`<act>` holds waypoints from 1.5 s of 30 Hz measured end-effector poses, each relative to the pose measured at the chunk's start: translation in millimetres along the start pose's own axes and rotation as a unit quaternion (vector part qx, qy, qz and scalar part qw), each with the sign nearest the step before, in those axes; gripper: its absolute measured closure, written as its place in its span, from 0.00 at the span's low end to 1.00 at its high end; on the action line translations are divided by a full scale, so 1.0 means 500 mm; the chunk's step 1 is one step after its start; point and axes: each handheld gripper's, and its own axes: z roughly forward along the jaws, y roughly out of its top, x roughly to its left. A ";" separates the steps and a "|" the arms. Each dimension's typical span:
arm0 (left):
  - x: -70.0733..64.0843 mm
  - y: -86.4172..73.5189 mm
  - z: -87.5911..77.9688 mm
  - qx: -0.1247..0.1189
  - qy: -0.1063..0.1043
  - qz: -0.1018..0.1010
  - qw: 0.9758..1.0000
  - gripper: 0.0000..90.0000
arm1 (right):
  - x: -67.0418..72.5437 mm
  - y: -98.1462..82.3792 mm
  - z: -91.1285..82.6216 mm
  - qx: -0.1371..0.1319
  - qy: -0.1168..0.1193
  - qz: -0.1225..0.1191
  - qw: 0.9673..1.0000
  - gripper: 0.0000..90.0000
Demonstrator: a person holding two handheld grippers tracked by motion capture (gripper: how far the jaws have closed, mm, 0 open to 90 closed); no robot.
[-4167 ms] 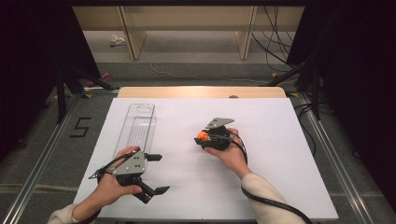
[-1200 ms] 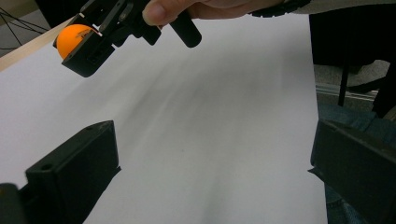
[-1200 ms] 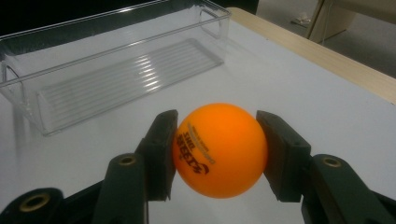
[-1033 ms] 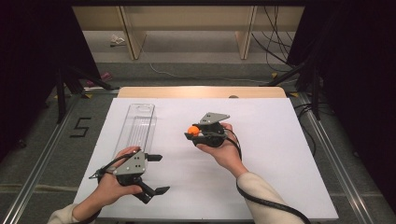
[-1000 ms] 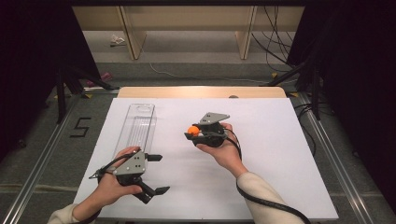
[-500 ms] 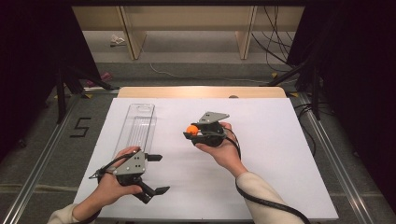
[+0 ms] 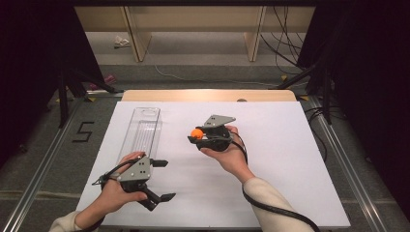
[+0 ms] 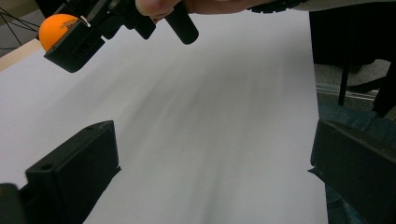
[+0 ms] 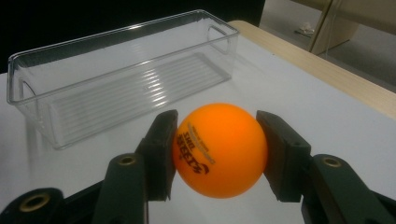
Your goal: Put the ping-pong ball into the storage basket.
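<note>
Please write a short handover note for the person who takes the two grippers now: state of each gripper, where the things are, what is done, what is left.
Right gripper: shut on the orange ball, held above the white table, to the right of the clear bin.
Left gripper: open, holds nothing, near the bin's near end.
Clear bin: holds nothing, lies lengthwise on the left part of the table.
Done: ball picked up.
Left, probably: bring the ball over the bin and release it inside.
</note>
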 end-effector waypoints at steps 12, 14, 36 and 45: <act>0.000 0.000 0.000 0.000 -0.001 0.000 1.000 0.01 | 0.004 0.008 0.003 -0.005 0.002 -0.001 1.000 0.57; -0.001 0.000 0.001 -0.001 0.000 -0.001 1.000 0.01 | 0.005 0.010 0.004 -0.006 0.004 -0.002 1.000 0.57; -0.001 0.000 0.000 0.001 0.000 0.001 1.000 0.01 | 0.014 0.021 0.012 -0.011 0.009 -0.004 1.000 0.57; -0.001 0.000 0.001 0.002 -0.001 0.002 1.000 0.01 | 0.014 0.022 0.012 -0.012 0.010 -0.004 1.000 0.57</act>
